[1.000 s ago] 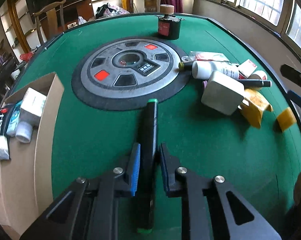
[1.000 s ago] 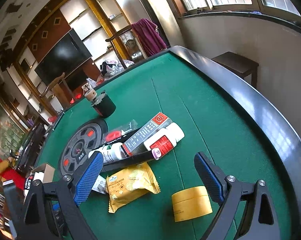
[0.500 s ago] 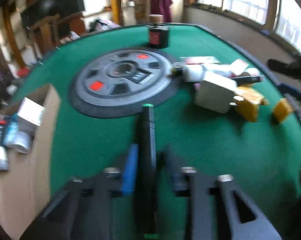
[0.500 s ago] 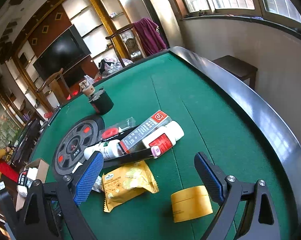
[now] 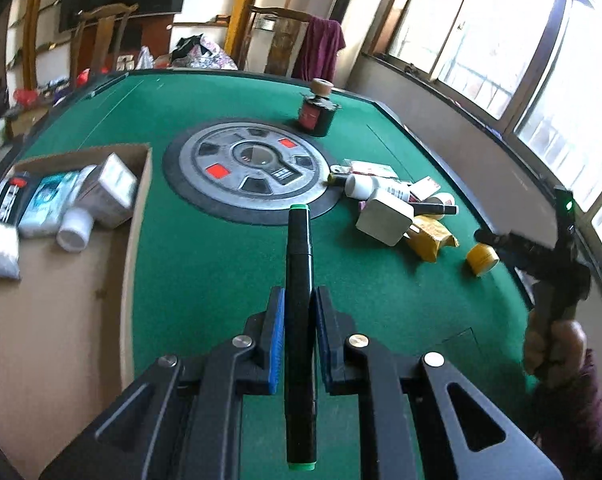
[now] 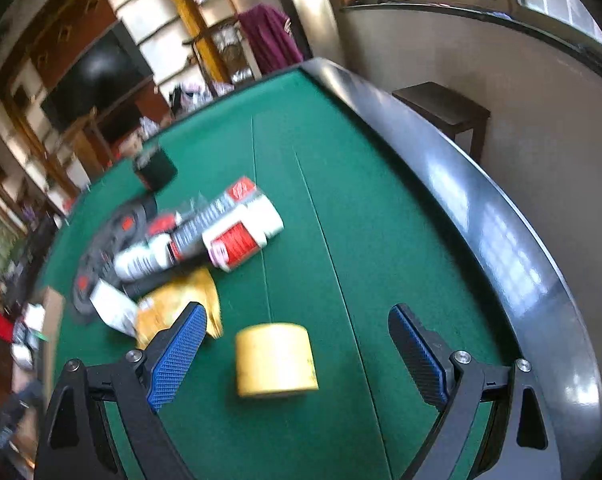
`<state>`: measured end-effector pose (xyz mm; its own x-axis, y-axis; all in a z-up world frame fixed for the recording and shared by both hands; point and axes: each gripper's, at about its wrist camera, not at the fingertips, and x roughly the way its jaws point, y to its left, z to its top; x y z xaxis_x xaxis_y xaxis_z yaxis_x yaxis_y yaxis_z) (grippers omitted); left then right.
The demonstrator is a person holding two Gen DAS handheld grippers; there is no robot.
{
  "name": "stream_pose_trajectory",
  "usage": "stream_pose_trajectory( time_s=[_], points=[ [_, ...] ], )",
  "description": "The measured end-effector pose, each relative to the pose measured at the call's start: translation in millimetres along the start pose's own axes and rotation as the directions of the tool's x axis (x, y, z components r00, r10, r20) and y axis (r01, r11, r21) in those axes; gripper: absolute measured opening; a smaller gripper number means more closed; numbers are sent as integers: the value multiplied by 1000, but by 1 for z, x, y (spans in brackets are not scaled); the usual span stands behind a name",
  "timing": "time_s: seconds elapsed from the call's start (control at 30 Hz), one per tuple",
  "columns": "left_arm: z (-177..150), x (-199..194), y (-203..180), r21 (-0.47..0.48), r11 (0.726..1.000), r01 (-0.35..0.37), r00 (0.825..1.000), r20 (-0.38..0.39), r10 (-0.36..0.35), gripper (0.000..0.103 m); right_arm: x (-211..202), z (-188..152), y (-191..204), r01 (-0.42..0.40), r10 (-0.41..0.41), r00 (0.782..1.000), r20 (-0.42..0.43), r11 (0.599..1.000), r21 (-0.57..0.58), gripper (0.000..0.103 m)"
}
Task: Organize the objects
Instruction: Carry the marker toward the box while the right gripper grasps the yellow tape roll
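My left gripper (image 5: 297, 320) is clamping a black marker (image 5: 299, 280) with green ends; its jaws are pressing together on the barrel, which is running straight out ahead of them and back beneath them. I am holding it clear above the green worktop (image 5: 205, 264). Off to the left of these jaws an open cardboard box (image 5: 137, 208) is sitting on the worktop, holding a white carton (image 5: 109, 190), a white bottle (image 5: 75, 228) and some packets. Straight ahead, past the marker's tip, a round grey panel (image 5: 249, 168) is lying in the felt, and beyond it a dark jar (image 5: 317, 118) with a cork lid is standing upright. Ahead and to the right a heap of things is lying near the panel's edge: a white box (image 5: 385, 220), a white bottle on its side (image 5: 361, 186), a yellow packet (image 5: 431, 236).

My right gripper (image 6: 297, 356) is hanging with its jaws wide apart, gripping nothing. A yellow tape roll (image 6: 276, 360) is sitting on the worktop between them, apart from both blue pads (image 6: 177, 354). Just ahead and left of these jaws the yellow packet (image 6: 181, 300) is lying, and beyond it a red-and-white bottle (image 6: 241, 236) and a long grey carton (image 6: 217, 216), blurred. The worktop's dark rim (image 6: 501, 248) is curving round to the right.
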<state>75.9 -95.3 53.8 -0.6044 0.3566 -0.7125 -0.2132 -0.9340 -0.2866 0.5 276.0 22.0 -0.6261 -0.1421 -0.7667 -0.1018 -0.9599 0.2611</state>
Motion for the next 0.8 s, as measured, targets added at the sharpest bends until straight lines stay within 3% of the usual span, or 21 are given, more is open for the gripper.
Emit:
stream_pose_trajectory(
  time_s=[0.13, 0.23, 0.3, 0.33, 0.53, 0.8],
  points=[
    [-7, -8, 15, -38, 999, -16, 1000, 1, 16, 14, 4, -8, 16, 61, -61, 998, 3, 995, -85, 92],
    [-11, -16, 26, -58, 998, -32, 999, 11, 33, 14, 7, -14, 28, 116, -117, 993, 7, 982, -149, 74],
    [-13, -22, 34, -75, 996, -40, 999, 21, 42, 14, 10, -17, 31, 130, -132, 991, -1, 976, -174, 48],
    [-14, -24, 38, -82, 996, -41, 999, 24, 43, 14, 11, -18, 33, 135, -139, 990, -7, 974, -182, 43],
    [-19, -36, 55, -115, 992, -44, 998, 47, 50, 14, 6, -26, 35, 105, -110, 994, -16, 978, -180, 43],
    [-28, -57, 78, -157, 987, -26, 995, 95, 41, 14, -24, -28, 78, -61, 56, 998, -29, 978, -201, 43]
  ],
)
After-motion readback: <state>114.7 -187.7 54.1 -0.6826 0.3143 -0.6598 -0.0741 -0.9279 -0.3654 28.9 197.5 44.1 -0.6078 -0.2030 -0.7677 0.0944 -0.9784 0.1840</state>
